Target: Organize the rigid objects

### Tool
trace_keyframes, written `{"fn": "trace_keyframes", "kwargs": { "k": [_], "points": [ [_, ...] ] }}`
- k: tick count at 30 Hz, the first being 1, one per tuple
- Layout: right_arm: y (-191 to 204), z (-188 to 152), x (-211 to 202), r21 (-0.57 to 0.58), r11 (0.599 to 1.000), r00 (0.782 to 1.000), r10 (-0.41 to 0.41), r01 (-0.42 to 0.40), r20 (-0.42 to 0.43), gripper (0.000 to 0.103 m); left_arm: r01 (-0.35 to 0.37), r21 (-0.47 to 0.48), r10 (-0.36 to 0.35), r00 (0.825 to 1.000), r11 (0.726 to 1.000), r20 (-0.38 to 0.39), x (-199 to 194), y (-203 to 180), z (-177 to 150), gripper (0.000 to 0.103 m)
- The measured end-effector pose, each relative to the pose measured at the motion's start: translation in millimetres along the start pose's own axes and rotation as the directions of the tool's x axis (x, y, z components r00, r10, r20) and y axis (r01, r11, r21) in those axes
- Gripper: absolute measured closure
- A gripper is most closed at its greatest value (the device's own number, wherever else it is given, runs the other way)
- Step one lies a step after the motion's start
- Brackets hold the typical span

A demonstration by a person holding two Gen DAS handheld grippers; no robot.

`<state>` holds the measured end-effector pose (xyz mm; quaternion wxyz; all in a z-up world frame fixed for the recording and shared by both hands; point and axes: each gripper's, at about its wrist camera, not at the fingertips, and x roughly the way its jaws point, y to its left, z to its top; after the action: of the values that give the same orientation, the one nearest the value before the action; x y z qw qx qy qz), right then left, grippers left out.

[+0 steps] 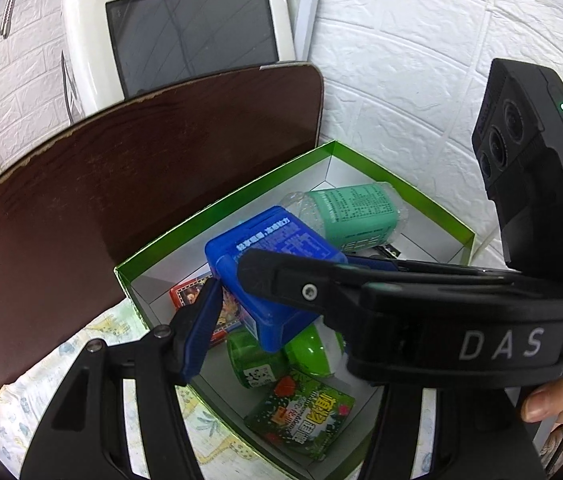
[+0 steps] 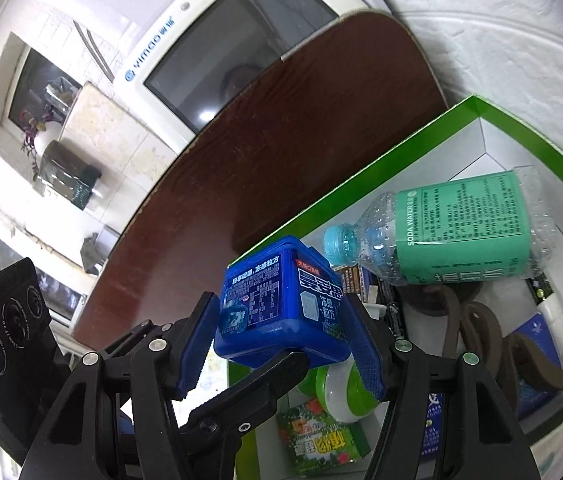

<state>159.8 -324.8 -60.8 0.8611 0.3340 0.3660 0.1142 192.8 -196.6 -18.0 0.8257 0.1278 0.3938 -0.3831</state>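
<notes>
- The right gripper (image 2: 281,336) clamps the blue tub (image 2: 281,304) by two opposite sides, its blue pads (image 2: 365,352) flat against the walls, which suits a squat rigid container that offers parallel faces.
- The tub hangs tilted above the near-left part of the box (image 2: 493,108), clear of the floor, so I judge it is being lowered in or lifted out; the views alone do not settle which.
- The left gripper (image 1: 217,320) sits beside the tub. One blue pad (image 1: 201,336) shows near the tub's lower corner; the right tool's arm hides the other finger, so I cannot tell whether it is spread or closed.
- The box stands on a patterned cloth (image 1: 121,328), close against the dark board (image 1: 141,168) and the white wall, likely to keep it from sliding.
- Inside, a bottle (image 2: 453,228) lies on its side across the far corner, resting on smaller items.
- Below the tub lie a green-and-white ball (image 2: 345,392), a green packet (image 1: 301,416), a green jar (image 1: 253,364) and a red card box (image 1: 189,296), leaving little bare floor.
- A dark curved piece (image 2: 489,344) lies at the right.
</notes>
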Motion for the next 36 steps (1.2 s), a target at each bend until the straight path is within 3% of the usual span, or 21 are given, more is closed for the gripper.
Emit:
{"fn": "trace_keyframes", "kwargs": {
  "k": [6, 14, 20, 23, 25, 30, 36],
  "points": [
    [3.6, 2.9, 12.6, -0.015, 1.0, 1.0, -0.015, 0.015, -0.013, 0.038, 0.023, -0.052, -0.024, 1.0, 0.998, -0.012, 12.1, 14.5, -1.7, 0.047],
    [9.0, 3.8, 18.4, -0.03, 0.998, 0.999, -0.049, 0.049, -0.017, 0.038, 0.016, -0.043, -0.017, 1.0, 0.999, -0.02, 15.7, 14.3, -4.7, 0.045],
    [15.2, -2.7, -5.3, -0.058, 0.99, 0.991, -0.123, 0.127, 0.059, 0.038, -0.086, -0.001, 0.086, 0.996, 0.996, -0.019, 6.4, 1.2, -6.6, 0.033],
    [16.5, -11.5, -26.1, -0.094, 0.977, 0.977, -0.179, 0.19, 0.114, 0.038, -0.125, 0.033, 0.124, 0.992, 0.992, 0.013, -6.1, -10.5, -8.1, 0.029],
    [17.4, -18.1, -42.3, -0.117, 0.963, 0.963, -0.224, 0.242, 0.151, 0.038, -0.158, 0.049, 0.156, 0.987, 0.986, 0.034, -14.6, -19.0, -9.7, 0.021],
    [23.2, -40.7, -80.9, -0.183, 0.915, 0.921, -0.315, 0.359, 0.23, 0.038, -0.215, 0.051, 0.211, 0.975, 0.975, 0.07, -37.2, -34.0, -17.2, 0.02],
    [29.6, -63.2, -117.7, -0.193, 0.897, 0.9, -0.342, 0.398, 0.269, 0.037, -0.274, 0.054, 0.268, 0.958, 0.96, 0.102, -67.5, -50.5, -33.1, 0.019]
  ]
}}
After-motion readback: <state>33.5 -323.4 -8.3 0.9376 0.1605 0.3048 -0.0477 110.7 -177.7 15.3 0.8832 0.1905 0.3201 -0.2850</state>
